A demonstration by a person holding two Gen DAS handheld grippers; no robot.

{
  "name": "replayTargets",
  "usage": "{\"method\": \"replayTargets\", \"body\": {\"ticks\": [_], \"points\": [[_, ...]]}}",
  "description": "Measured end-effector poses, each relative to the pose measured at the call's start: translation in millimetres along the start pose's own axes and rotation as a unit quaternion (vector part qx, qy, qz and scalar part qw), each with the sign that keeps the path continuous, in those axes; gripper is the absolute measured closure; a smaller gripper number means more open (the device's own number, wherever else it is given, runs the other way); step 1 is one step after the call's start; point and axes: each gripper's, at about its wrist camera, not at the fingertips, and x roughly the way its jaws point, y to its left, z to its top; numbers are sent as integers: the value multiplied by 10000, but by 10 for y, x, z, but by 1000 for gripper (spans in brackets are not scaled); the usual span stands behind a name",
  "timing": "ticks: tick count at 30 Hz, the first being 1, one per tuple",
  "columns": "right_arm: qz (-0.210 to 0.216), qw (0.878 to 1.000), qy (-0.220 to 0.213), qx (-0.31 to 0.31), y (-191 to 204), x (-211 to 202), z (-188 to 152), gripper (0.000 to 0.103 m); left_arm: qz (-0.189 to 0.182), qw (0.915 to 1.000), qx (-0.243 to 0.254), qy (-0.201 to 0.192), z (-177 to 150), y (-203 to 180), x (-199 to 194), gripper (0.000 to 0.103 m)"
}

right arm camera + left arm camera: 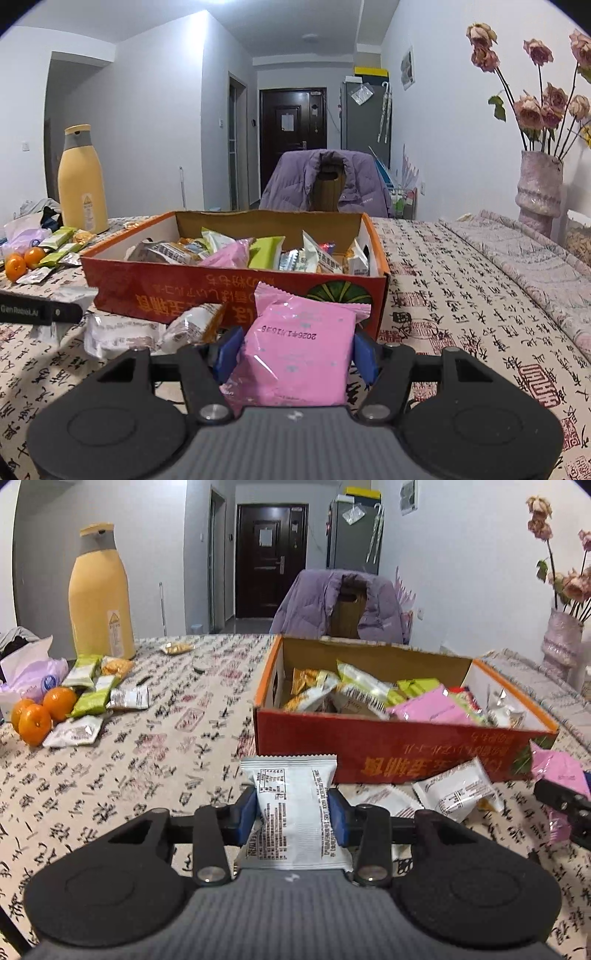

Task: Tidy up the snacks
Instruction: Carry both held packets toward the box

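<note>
Box [388, 749] mid-table w/ snacks [369, 694] inside, bottle [101, 594] far left.

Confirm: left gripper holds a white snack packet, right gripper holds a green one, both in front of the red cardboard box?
Not quite. The right gripper holds a pink snack packet, not a green one; the right wrist view shows it clamped between the blue pads. The rest stands: the left gripper grips a white snack packet, and both sit in front of the red cardboard box.

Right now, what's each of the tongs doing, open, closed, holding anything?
Left tongs: closed on a white snack packet.
Right tongs: closed on a pink snack packet.
</note>
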Motion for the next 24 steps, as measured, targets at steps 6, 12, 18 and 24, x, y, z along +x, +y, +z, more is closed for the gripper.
{"method": "replayTargets", "body": {"ticks": [6, 12, 18, 24], "points": [[68, 9997, -204, -78, 70, -108, 126, 41, -120, 9996, 34, -250, 119, -31, -126, 62], [108, 9987, -424, -269, 186, -113, 324, 41, -252, 9985, 109, -464, 262, -112, -174, 62], [127, 9972, -611, -417, 274, -22, 553, 41, -391, 9968, 173, -675, 446, -211, -174, 62], [152, 9962, -698, -493, 311, 156, 784, 41, -498, 9945, 191, -899, 695, -325, -102, 62]]}}
